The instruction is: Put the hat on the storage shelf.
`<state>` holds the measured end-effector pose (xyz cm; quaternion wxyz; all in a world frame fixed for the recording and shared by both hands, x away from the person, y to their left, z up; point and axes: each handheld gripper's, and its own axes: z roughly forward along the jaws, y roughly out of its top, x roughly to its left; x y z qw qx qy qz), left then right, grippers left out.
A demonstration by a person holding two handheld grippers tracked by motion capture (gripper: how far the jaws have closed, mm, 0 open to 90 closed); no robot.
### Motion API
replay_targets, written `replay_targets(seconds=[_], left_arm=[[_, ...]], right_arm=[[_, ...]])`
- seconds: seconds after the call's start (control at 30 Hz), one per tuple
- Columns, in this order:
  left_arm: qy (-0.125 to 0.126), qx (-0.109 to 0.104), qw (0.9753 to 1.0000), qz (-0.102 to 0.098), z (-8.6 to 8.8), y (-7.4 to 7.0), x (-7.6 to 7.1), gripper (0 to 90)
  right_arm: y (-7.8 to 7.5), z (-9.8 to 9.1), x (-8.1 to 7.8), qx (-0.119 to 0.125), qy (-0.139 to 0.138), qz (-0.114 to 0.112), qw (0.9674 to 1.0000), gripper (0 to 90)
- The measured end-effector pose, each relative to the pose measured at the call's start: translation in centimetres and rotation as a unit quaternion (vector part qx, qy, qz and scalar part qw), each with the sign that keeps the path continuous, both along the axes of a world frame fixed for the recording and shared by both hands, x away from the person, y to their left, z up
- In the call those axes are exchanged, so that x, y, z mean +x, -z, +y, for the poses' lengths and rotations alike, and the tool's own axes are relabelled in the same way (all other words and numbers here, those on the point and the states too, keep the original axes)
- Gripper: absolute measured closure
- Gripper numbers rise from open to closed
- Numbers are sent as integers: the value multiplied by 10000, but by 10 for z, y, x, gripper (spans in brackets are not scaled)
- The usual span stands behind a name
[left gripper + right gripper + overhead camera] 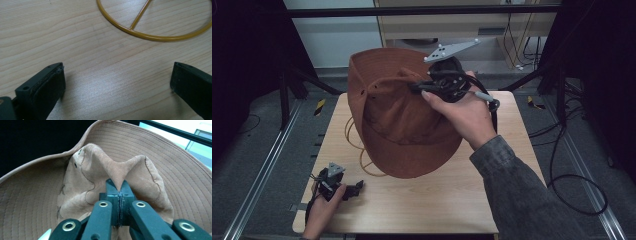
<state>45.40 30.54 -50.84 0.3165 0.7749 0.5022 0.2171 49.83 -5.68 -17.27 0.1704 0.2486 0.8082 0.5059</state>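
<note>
A brown wide-brimmed hat (404, 127) hangs tilted above the wooden table (442, 200). My right gripper (418, 88) is shut on a pinched fold of its crown. In the right gripper view the jaws meet on that fold of the hat (30, 202), with the stitched brim spread behind it. A yellow wire stand (357, 150) sits on the table under the hat, partly hidden; its ring (150, 37) lies ahead in the left gripper view. My left gripper (357, 186) rests low at the table's near left corner, open, nothing between its fingers (45, 85).
The table stands on a grey floor with metal rails (262, 170) either side. Black frame legs (287, 90) and cables (572, 175) lie around it. A light cabinet (462, 25) stands behind.
</note>
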Motion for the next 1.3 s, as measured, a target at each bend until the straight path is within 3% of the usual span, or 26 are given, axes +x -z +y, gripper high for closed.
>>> replay_targets(seconds=[0.77,1.3], left_arm=[[-4,-13,10000,3,0,0,0,0],[11,1,10000,8,0,0,0,0]], right_arm=[[7,63,15,-141,-283,75,9995,895],[17,82,23,-178,-336,128,9992,895]])
